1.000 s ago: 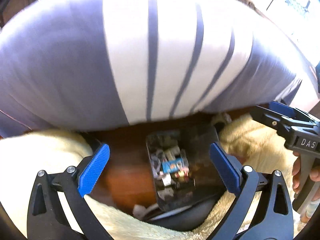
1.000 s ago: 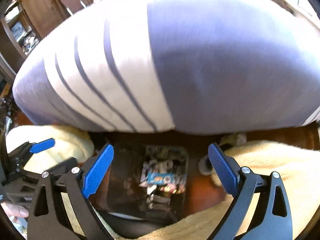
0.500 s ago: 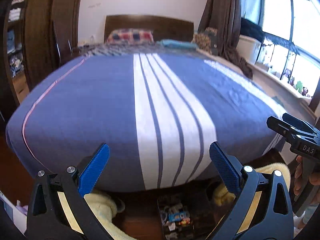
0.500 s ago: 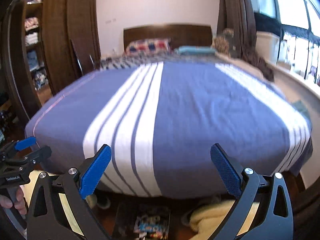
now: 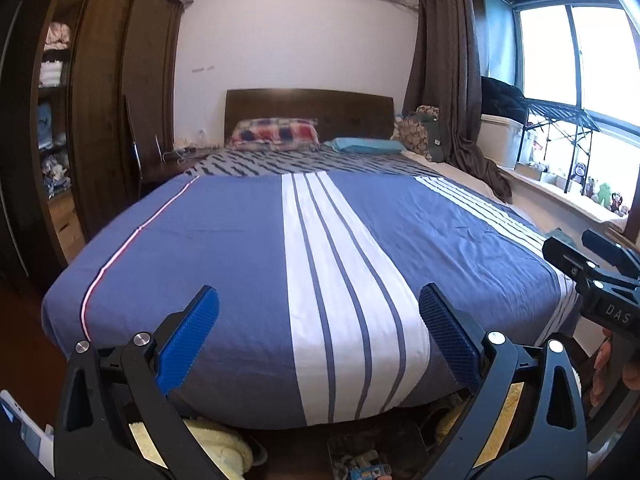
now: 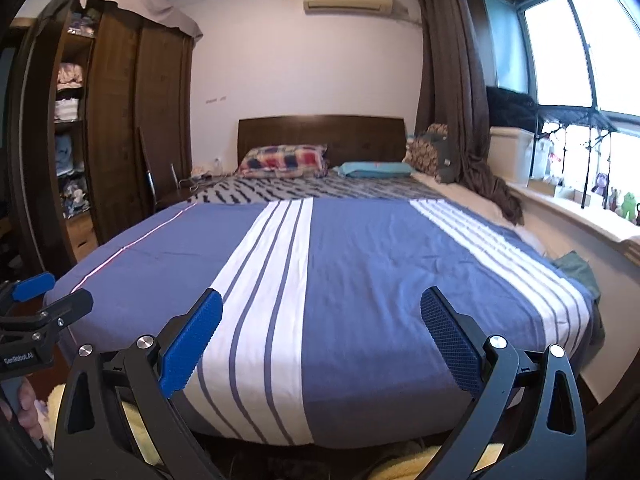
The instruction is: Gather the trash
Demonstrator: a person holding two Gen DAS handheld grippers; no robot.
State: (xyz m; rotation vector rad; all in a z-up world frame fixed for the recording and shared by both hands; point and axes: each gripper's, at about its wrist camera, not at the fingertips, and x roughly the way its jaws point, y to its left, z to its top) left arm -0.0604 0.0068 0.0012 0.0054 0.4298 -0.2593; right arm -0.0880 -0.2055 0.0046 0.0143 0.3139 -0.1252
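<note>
My left gripper [image 5: 319,330] is open and empty, raised above the foot of the bed [image 5: 240,248]. My right gripper [image 6: 321,334] is also open and empty, at the same height to its right. A dark bin with trash [image 5: 366,462] stands on the floor below the foot of the bed, just visible at the bottom of the left wrist view. The bin is hidden in the right wrist view. The right gripper's body [image 5: 600,288] shows at the right edge of the left wrist view. The left gripper's body [image 6: 32,320] shows at the left edge of the right wrist view.
The bed has a blue and white striped cover [image 6: 360,280], a checked pillow [image 6: 284,160] and a teal pillow [image 6: 376,169]. A wooden wardrobe [image 5: 100,100] stands left. A windowsill with small items [image 6: 580,204] runs right. Yellow fluffy fabric [image 5: 224,448] lies on the floor.
Both grippers have tilted up from the floor and the trash bin to look across the bed and room. The bin has dropped to the bottom edge of view.
</note>
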